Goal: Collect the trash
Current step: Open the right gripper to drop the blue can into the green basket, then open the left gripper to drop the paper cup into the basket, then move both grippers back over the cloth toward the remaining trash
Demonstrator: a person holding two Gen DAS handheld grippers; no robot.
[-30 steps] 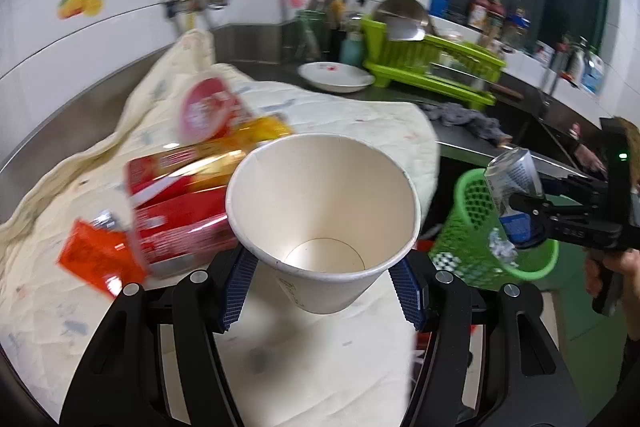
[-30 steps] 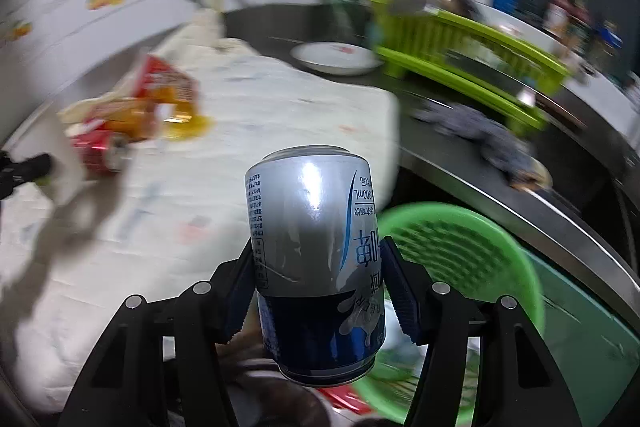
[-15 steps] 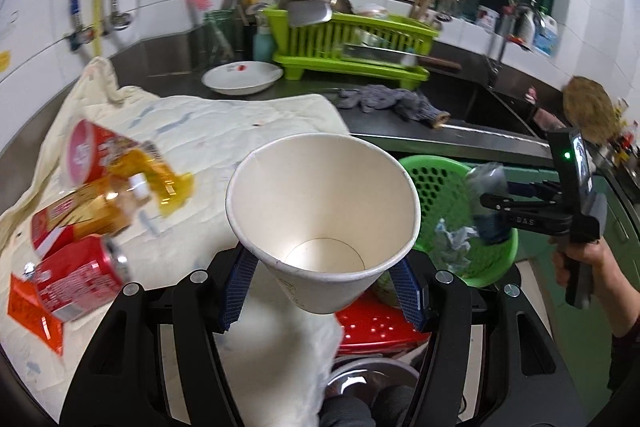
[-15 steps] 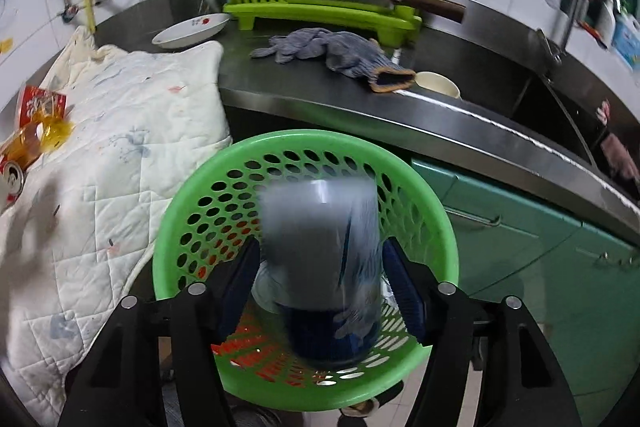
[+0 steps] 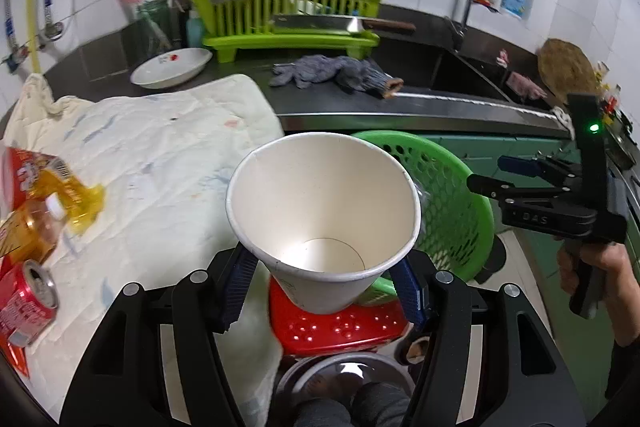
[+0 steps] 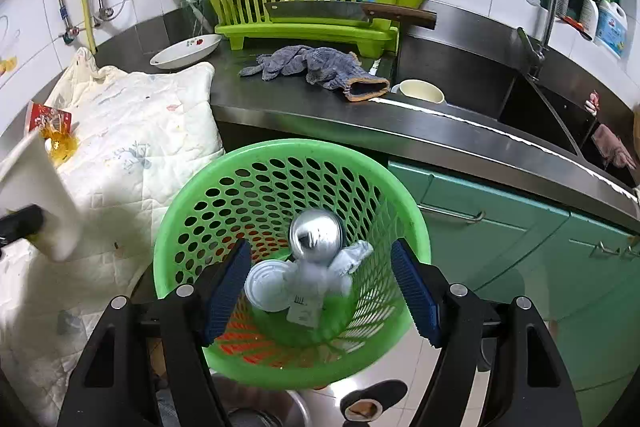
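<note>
My left gripper (image 5: 320, 291) is shut on a white paper cup (image 5: 324, 211), held upright and empty beside the green perforated basket (image 5: 452, 203). The right gripper (image 6: 320, 291) hangs over the basket (image 6: 224, 195); its jaws are opening and nothing is between the pads. A silver can (image 6: 316, 235) lies in the basket on crumpled paper and a white lid. On the quilted cloth (image 5: 160, 147) at the left lie a red can (image 5: 28, 299) and red and yellow wrappers (image 5: 44, 187). The cup (image 6: 36, 195) shows at the left edge of the right wrist view.
A steel counter carries a green dish rack (image 6: 304, 3) with a cleaver (image 6: 320, 11), a grey glove (image 6: 316, 67), a plate (image 6: 186, 51) and a sink (image 6: 540, 107). Green cabinets (image 6: 520, 247) stand below. A red stool (image 5: 336, 327) sits under the cup.
The silver can left the right gripper and dropped into the basket as the jaws widened. The left gripper carried the cup from over the cloth to the basket's side.
</note>
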